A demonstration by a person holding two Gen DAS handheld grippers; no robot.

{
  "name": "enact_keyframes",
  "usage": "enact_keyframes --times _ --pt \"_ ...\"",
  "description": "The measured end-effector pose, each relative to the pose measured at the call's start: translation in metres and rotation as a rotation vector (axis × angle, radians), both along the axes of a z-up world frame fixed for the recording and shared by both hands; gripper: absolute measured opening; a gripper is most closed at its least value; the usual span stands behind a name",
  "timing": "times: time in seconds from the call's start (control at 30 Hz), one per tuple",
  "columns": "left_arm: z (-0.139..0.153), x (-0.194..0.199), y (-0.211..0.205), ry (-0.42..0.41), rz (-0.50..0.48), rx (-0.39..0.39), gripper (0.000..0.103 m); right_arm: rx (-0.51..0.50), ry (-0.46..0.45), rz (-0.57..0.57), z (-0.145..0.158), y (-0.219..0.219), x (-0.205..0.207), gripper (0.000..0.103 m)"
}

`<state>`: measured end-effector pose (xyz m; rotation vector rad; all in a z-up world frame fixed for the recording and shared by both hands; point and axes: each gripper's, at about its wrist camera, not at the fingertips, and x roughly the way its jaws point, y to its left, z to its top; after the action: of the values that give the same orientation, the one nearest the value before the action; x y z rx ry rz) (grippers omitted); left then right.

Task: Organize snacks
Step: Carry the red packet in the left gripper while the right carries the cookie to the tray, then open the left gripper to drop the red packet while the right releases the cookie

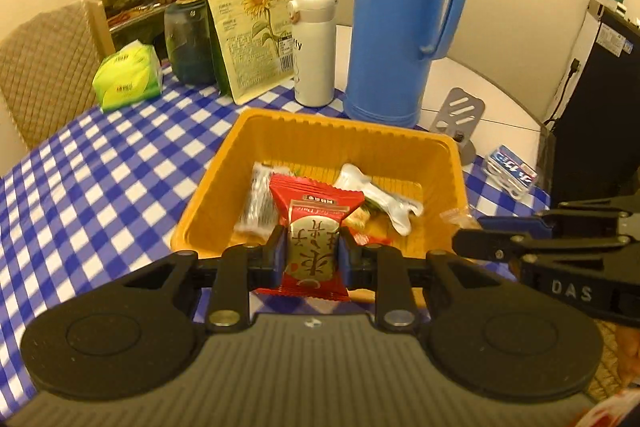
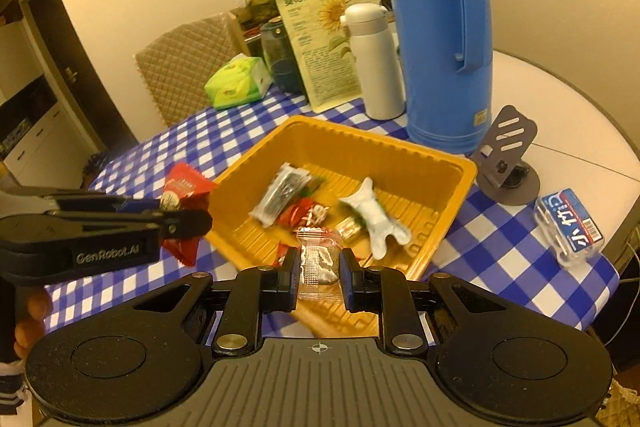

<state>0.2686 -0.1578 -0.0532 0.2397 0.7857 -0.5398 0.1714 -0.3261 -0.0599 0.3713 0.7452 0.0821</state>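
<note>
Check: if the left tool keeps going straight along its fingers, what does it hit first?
Probably the yellow tray: the left tool, shut on a red snack packet, points down at the snacks inside it. Depth is unclear.

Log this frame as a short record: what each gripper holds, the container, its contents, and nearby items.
left gripper: shut on red snack packet
right gripper: shut on clear-wrapped snack
container: yellow tray on checked tablecloth
tray contents: several wrapped snacks, including white packet
behind tray: blue thermos, white flask, sunflower seed bag
</note>
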Motion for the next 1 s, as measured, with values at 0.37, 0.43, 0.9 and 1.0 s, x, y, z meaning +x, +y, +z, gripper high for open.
enact_keyframes --times 0.37,0.43,0.9,1.0 --pt "-0.028 0.056 -0.018 0.023 -0.021 0.059 0.024 0.0 0.028 -0.041 -0.014 -0.014 0.026 0.021" --pt "-0.035 0.064 -0.022 0.03 -0.028 0.074 0.024 0.001 0.029 -0.05 -0.014 -0.015 0.029 0.021" --pt "-0.072 0.094 -0.028 0.119 -0.052 0.136 0.025 -0.02 0.013 -0.08 -0.003 -0.016 0.045 0.021" --pt "-0.072 0.096 -0.026 0.124 -0.05 0.128 0.025 -0.021 0.016 -0.08 -0.004 -0.016 0.045 0.021"
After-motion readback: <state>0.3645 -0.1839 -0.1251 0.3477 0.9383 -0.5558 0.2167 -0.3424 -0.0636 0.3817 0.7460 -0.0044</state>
